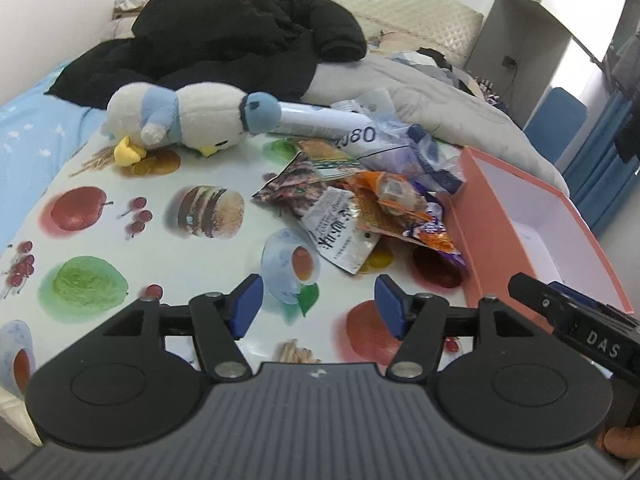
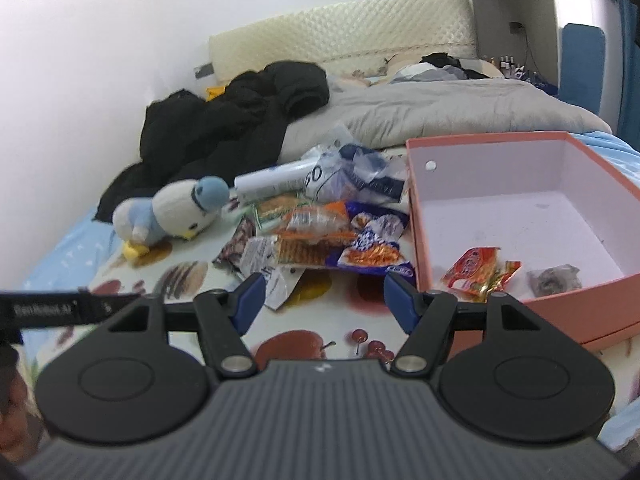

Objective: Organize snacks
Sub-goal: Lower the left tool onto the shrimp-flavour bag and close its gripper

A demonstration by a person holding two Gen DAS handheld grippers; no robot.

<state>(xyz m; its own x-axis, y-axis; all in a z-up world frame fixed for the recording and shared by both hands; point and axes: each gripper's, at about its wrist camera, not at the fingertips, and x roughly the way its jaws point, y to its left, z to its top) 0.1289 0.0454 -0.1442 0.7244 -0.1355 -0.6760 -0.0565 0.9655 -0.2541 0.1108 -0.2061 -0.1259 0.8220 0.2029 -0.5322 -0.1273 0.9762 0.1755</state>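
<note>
A heap of snack packets lies on the fruit-print cloth, left of a pink open box. In the right wrist view the heap sits left of the box. The box holds a red-orange packet and a small grey packet. My left gripper is open and empty, just short of a white packet. My right gripper is open and empty, near the box's front left corner.
A plush penguin lies left of the heap, with a white tube behind it. A black jacket and a grey quilt lie further back on the bed. The right gripper's body shows at the right edge.
</note>
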